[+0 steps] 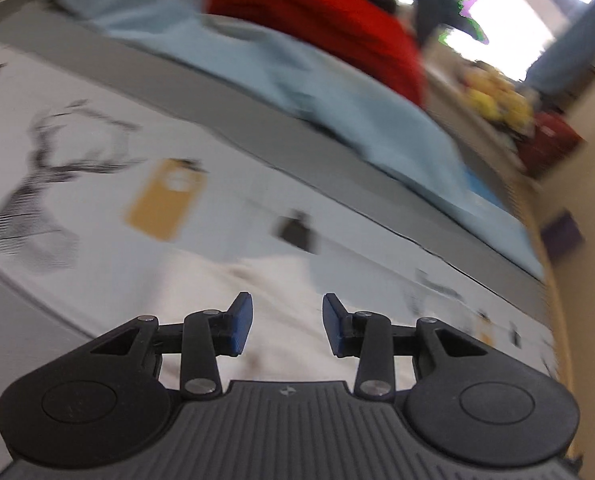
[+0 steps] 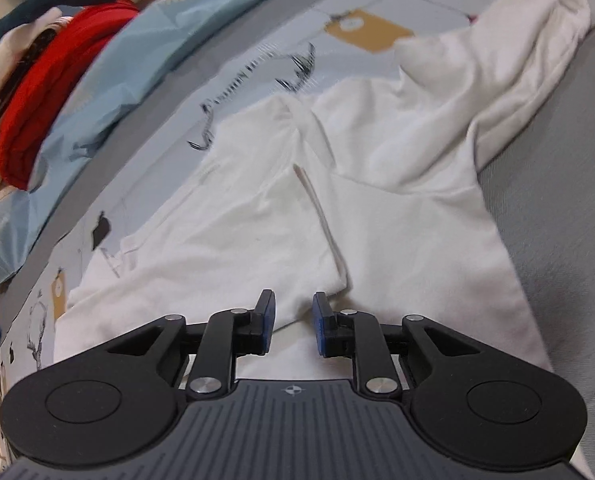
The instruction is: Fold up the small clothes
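Garment (image 2: 337,184), white and half-folded, lies just ahead of the right gripper (image 2: 293,322), empty and slightly parted like the wider left gripper (image 1: 287,324); best pinch the hem edge nearest its tips.

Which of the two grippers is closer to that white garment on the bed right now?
Right. The right gripper hangs low over the white garment, jaws apart above a fold. The left gripper, jaws apart and empty, looks higher, with only part of the cloth below it.

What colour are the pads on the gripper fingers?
Blue pads on black fingers, clearest in the right wrist view.
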The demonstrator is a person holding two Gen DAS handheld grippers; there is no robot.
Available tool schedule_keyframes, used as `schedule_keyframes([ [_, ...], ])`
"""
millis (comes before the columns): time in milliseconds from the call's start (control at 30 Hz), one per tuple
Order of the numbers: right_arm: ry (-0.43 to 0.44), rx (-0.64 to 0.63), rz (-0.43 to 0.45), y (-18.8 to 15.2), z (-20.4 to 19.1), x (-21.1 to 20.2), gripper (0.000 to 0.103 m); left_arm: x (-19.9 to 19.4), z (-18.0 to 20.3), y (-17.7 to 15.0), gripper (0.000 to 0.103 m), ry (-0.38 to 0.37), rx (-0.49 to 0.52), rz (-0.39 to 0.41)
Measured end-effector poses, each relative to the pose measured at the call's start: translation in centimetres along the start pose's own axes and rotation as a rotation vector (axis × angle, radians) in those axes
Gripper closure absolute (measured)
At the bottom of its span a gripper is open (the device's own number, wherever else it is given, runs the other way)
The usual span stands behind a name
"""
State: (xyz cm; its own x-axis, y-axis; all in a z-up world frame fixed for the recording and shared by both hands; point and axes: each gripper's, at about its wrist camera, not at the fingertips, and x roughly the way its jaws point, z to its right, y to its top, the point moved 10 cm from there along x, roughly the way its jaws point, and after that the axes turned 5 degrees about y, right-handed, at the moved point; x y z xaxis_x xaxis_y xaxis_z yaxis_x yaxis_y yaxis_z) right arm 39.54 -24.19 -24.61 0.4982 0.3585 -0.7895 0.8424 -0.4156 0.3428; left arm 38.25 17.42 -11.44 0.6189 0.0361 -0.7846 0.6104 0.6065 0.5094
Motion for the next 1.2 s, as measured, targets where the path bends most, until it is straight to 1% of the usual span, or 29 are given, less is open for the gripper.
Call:
schedule_keyframes([
  [67,-0.026,0.023,-0.015,-0.1,0.6,0.9,0.080,0.0,-1.8,1.0,0.061,0.051,-0.025,0.012],
  [133,-0.032,0.020,-0.004,0.1,0.6,1.3,0.080,-0.4,-3.3,1.9,0.061,0.094,-0.033,0.021],
  [233,-0.045,-0.015,0.015,0.6,0.1,1.5,0.081,-0.4,-4.7,2.3,0.061,0.126,-0.052,0.015],
  [267,-0.047,-0.031,0.024,0.7,0.0,1.5,0.092,-0.4,-4.9,2.2,0.061,0.132,-0.057,0.012],
  [300,-0.052,-0.048,0.033,0.9,-0.1,1.5,0.096,-0.1,-5.3,2.3,0.061,0.139,-0.061,0.010],
  [367,-0.050,-0.111,0.069,1.4,-1.0,1.0,0.098,0.6,-5.7,2.5,0.061,0.154,-0.059,0.007],
  [400,-0.045,-0.137,0.093,1.8,-1.5,0.4,0.098,0.8,-5.7,2.4,0.061,0.154,-0.055,0.004],
  [433,-0.032,-0.172,0.135,2.3,-2.4,-0.6,0.098,0.8,-5.7,2.4,0.061,0.151,-0.049,-0.004],
  [467,-0.008,-0.204,0.195,3.1,-3.5,-2.0,0.098,1.9,-6.1,2.1,0.061,0.148,-0.039,-0.013],
  [500,0.001,-0.215,0.232,3.6,-4.1,-2.9,0.098,2.3,-6.0,2.0,0.061,0.143,-0.022,-0.025],
  [533,-0.007,-0.224,0.270,4.2,-4.2,-3.8,0.098,2.9,-5.8,1.6,0.061,0.133,0.002,-0.045],
  [567,-0.034,-0.228,0.293,4.7,-3.9,-4.3,0.098,3.6,-5.5,1.1,0.061,0.117,0.023,-0.075],
  [600,-0.069,-0.227,0.291,5.0,-3.1,-4.2,0.098,4.1,-5.3,0.4,0.061,0.102,0.035,-0.107],
  [667,-0.141,-0.176,0.223,4.9,-0.7,-2.6,0.098,5.0,-4.8,-1.1,0.064,0.076,0.063,-0.168],
  [700,-0.162,-0.145,0.205,4.8,0.3,-2.3,0.097,5.2,-4.5,-1.7,0.065,0.069,0.085,-0.189],
  [767,-0.209,-0.105,0.193,4.8,1.8,-1.9,0.095,5.9,-3.8,-3.1,0.072,0.055,0.143,-0.222],
  [833,-0.209,-0.101,0.216,5.2,1.8,-2.3,0.090,6.4,-3.2,-4.5,0.073,0.039,0.213,-0.261],
  [900,-0.194,-0.122,0.254,5.6,1.1,-2.7,0.090,7.0,-3.2,-6.1,0.078,0.048,0.283,-0.300],
  [967,-0.185,-0.152,0.289,6.0,0.6,-3.2,0.090,7.7,-3.7,-7.7,0.079,0.064,0.340,-0.344],
  [1033,-0.183,-0.153,0.305,6.5,0.7,-3.4,0.090,8.0,-3.6,-8.9,0.080,0.055,0.394,-0.373],
  [1133,-0.200,-0.109,0.287,6.8,1.8,-3.0,0.090,7.7,-2.5,-10.6,0.080,0.042,0.515,-0.392],
  [1200,-0.212,-0.087,0.273,6.7,2.3,-2.7,0.090,7.6,-1.9,-11.7,0.080,0.057,0.616,-0.397],
])
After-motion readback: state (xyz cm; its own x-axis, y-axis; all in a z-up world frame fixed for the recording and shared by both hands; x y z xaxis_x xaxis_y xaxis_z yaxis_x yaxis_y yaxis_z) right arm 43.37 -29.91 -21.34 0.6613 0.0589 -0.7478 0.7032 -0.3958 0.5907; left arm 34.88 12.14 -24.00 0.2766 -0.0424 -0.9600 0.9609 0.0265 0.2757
